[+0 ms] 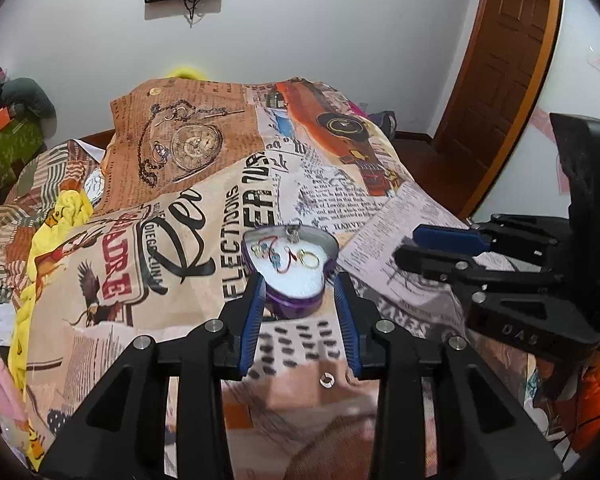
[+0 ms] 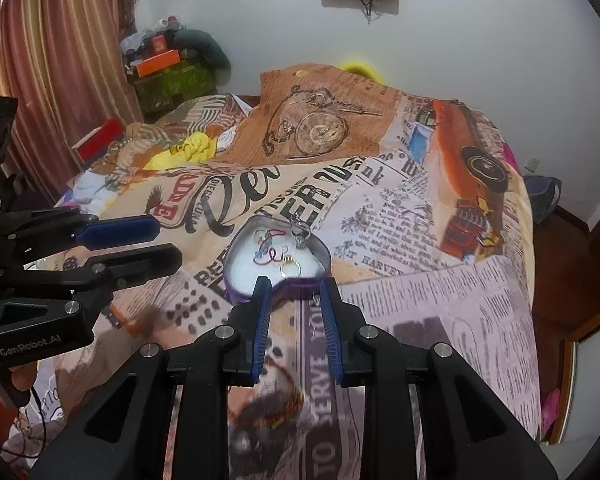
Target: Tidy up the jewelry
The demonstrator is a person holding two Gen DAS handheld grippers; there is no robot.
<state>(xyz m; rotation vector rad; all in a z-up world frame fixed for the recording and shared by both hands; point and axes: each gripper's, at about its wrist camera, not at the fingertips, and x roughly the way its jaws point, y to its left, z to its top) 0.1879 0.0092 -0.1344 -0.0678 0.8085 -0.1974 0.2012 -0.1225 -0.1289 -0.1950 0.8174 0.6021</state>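
Both grippers, left (image 1: 298,286) and right (image 2: 294,290), have their fingers spread and hold nothing, each just short of the heart-shaped tin (image 1: 296,280). The tin lies on the printed bedspread (image 1: 204,216) and holds a gold ring (image 1: 309,259) and red cord (image 1: 286,254).

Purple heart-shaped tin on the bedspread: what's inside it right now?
The purple heart-shaped tin has a white padded lining holding a gold ring, a red cord bracelet with blue beads and a silver charm at the far rim. Anything under the lining is hidden.
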